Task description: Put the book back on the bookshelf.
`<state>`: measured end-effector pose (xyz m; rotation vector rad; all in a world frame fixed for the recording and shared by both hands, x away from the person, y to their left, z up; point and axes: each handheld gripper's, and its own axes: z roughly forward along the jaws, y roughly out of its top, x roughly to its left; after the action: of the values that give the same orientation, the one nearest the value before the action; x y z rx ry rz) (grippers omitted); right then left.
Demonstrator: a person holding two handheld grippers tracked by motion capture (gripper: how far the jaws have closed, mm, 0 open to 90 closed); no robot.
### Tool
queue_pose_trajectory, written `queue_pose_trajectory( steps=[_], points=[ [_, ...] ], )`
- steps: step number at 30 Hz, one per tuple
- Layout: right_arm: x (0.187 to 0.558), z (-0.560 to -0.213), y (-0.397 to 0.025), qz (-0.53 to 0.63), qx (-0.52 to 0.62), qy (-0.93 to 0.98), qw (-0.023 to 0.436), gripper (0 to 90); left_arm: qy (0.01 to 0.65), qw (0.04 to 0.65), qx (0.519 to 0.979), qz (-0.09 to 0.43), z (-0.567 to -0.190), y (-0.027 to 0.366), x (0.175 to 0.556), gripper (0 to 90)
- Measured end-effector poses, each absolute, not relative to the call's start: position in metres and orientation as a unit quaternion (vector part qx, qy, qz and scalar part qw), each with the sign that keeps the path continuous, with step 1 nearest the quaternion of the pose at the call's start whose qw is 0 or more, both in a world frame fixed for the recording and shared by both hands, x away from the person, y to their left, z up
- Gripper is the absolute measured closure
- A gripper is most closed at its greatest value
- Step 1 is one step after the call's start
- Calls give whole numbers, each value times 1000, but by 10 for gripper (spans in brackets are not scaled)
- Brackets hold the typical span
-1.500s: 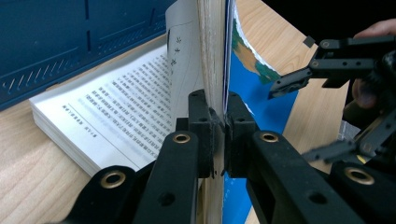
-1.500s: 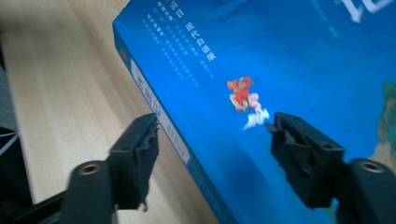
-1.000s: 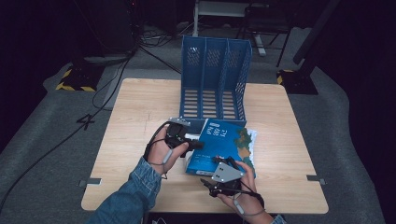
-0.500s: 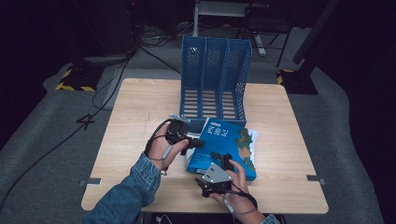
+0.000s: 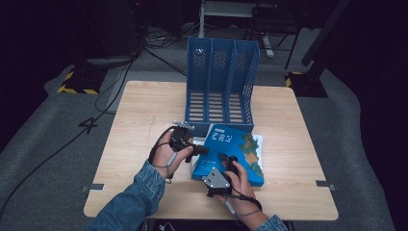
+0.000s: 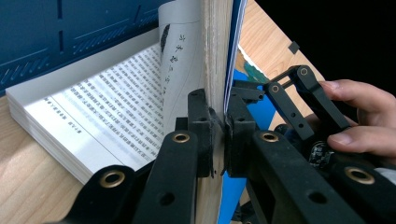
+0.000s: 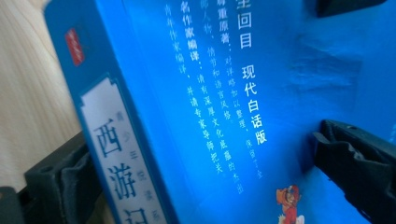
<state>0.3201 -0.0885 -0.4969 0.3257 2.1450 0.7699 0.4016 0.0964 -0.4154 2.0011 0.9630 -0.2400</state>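
- Since a second ago the left gripper [image 5: 191, 147] has lifted the near side of the blue book [image 5: 240, 144] more; the right gripper [image 5: 224, 168] has slid up onto the cover
- The left gripper [image 6: 218, 133] has its jaws squeezed together on the cover and some pages of the book [image 6: 107, 116], which stand up while the other pages lie flat
- The book lies on the wooden table [image 5: 144, 110], just in front of the blue file rack [image 5: 222, 79]
- The right gripper sits on the book [image 7: 205, 93]; one jaw is on the spine side and one on the cover, so it looks clamped on it
- I think the step is picking the book up; next it must be tipped upright and slid into a rack slot
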Motion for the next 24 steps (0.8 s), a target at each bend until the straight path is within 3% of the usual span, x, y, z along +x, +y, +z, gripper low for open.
queue_pose_trajectory(
  steps=[16, 24],
  points=[
    [322, -503, -78, 261, 146, 851, 431, 0, 401, 442, 795, -111, -421, 98, 402, 839],
    [320, -511, -70, 270, 109, 828, 479, 0, 405, 433, 798, -107, -424, 98, 403, 836]
  ],
)
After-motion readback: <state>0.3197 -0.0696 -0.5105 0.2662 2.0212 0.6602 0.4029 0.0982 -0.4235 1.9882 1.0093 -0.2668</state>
